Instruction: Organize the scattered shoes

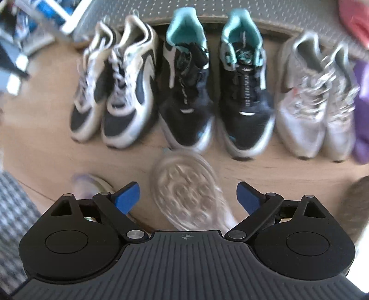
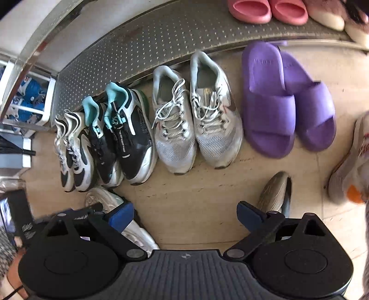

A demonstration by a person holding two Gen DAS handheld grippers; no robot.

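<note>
An overturned shoe [image 1: 186, 196], blurred, perhaps sole-up, lies before paired sneakers [image 1: 214, 92].

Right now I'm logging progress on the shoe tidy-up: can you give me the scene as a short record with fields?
row by shelf: white-black trainers, teal-black trainers, grey trainers, purple slides
on shelf: pink slides
loose: overturned shoe sole-up, dark shoe, white shoe at right edge
left gripper: open, above the overturned shoe
right gripper: open, empty
floor: pale wood
</note>
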